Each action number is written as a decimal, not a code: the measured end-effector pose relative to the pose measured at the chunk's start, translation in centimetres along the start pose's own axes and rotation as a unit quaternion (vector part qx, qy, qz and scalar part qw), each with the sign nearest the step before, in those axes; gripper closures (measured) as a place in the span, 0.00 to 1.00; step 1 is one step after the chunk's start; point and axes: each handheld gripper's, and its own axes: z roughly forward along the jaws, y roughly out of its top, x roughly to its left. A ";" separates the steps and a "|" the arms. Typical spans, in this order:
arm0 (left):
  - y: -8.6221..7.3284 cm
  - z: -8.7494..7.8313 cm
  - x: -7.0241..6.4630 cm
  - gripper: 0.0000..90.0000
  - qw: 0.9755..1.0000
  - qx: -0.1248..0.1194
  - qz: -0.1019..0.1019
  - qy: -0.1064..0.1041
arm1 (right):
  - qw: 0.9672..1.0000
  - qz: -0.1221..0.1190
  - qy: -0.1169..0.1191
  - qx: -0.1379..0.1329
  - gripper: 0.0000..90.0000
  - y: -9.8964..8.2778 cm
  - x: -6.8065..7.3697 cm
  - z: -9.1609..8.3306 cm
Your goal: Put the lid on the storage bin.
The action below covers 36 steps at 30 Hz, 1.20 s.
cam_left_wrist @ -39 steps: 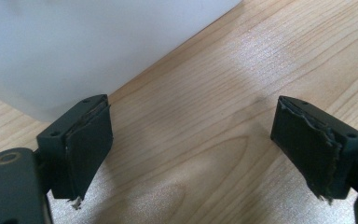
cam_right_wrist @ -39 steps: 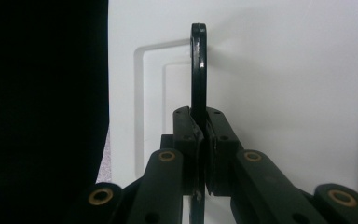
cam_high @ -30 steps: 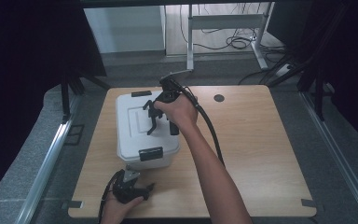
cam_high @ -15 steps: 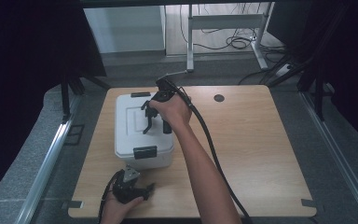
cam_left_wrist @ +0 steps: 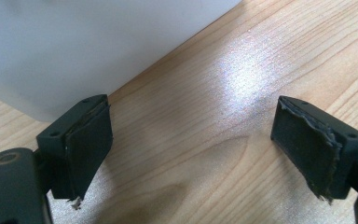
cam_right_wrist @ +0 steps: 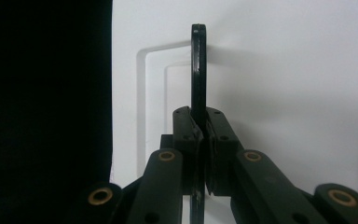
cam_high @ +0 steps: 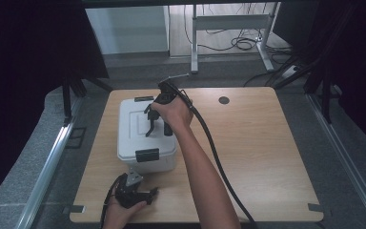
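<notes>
white box (cam_high: 138, 129), black handle (cam_right_wrist: 198, 70) and latches (cam_high: 147, 154), light wood-grain table (cam_high: 267, 143)

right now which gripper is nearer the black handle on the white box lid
Right. The right gripper is shut on the black handle above the white box; the left gripper rests open on the table in front of the box.

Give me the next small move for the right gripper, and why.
Probably a short straight lift. The right gripper is shut on the black handle, which stands raised off the lid of the white box. The box sits flat on the table, both latches look closed, and the left gripper rests open on the table beside it, holding nothing.
</notes>
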 end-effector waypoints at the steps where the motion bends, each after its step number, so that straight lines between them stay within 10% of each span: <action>1: 0.0 0.0 0.0 0.14 1.000 0.000 0.000 0.000 | 1.000 0.001 -0.003 0.000 0.94 0.0 0.0 0.2; 24: 0.0 0.0 0.0 0.14 1.000 0.001 -0.001 0.002 | 1.000 0.017 0.021 -0.015 0.93 -0.3 -1.4 1.4; 36: 0.0 0.0 0.0 0.14 1.000 0.001 -0.001 0.001 | 0.998 -0.036 0.031 -0.041 0.78 -0.8 -1.3 0.9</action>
